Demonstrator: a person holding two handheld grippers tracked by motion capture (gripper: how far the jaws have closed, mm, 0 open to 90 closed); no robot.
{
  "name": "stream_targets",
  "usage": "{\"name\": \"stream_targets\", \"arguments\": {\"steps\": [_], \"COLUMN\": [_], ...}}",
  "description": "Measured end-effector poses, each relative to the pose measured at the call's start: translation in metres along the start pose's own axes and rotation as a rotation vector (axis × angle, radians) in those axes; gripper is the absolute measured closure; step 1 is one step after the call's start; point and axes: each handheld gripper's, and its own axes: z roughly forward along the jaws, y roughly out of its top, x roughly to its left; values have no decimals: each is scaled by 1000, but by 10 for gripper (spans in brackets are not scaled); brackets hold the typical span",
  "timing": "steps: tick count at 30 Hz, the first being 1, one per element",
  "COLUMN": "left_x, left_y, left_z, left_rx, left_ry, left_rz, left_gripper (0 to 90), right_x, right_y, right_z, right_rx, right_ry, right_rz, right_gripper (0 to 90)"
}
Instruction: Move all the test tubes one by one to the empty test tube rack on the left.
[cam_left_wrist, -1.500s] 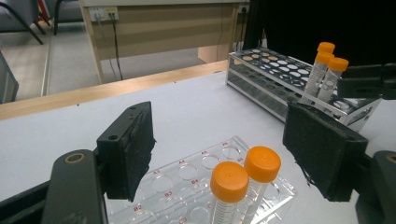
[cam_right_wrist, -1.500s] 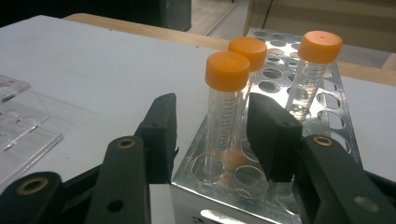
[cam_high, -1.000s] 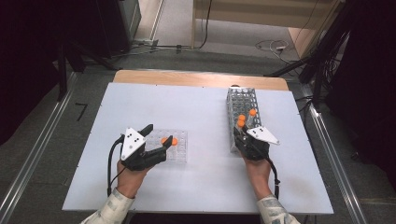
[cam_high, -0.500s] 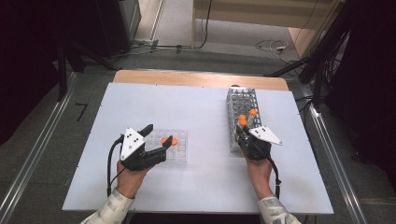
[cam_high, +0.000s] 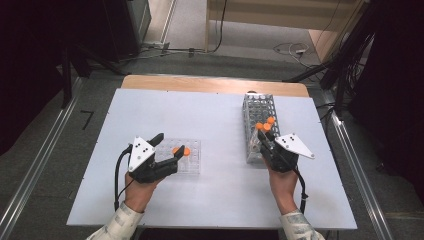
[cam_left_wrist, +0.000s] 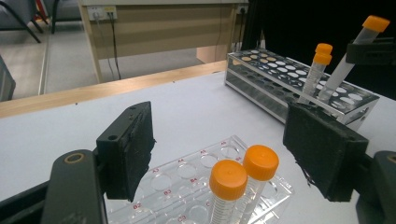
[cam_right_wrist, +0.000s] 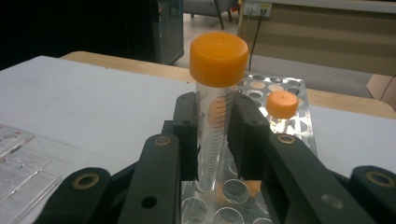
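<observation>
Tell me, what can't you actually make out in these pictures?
- Bottom of the gripped tube: right gripper view, hidden behind the right gripper.
- Clear tray labels: left gripper view, too small and partly cut off by the bottom edge.
- Metal rack near end: high view, covered by the right gripper.

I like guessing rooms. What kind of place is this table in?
Probably a lab or test workshop: orange-capped tubes stand in a clear rack and a metal rack on a white table.
</observation>
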Motion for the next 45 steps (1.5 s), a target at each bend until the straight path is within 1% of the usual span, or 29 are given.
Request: {"name": "stream_targets", "arguments": {"steps": [4,7,11,17,18,24,28,33,36,39,40,42,45], "left_x": [0,1,1,0,-1,-4,-7,-14,-19,-24,-26,-29,-36], "left_y": [1,1,2,2,2,4,5,6,6,6,6,4,2], "left_z": [-1,-2,-3,-3,-3,-6,-9,-10,-11,-11,-10,-10,-8], "left_rx": [-5,-5,-6,-1,-2,-13,-23,-25,-25,-25,-23,-23,-16], "left_ry": [-1,-2,-4,-1,-4,-20,-39,-65,-87,-104,-111,-123,-150], "left_rz": [-1,-2,-7,-10,-10,-11,-5,9,5,10,16,23,34], "left_gripper": [246,239,222,179,178,179,180,181,182,182,183,186,201], "right_x": [-2,-3,-3,2,3,9,17,31,40,47,49,54,62], "right_y": [5,9,12,11,9,0,-2,-4,-6,-10,-12,-16,-20], "right_z": [-9,-17,-27,-37,-38,-39,-40,-41,-40,-38,-36,-34,-32], "right_rx": [-24,-35,-49,-31,-29,1,11,23,39,58,64,79,98], "right_ry": [14,30,51,92,94,122,148,200,232,267,276,295,319], "right_rz": [0,11,-5,-21,-30,-45,-54,-71,-82,-94,-102,-102,-117], "right_gripper": [717,718,719,719,719,719,719,720,720,720,719,720,719]}}
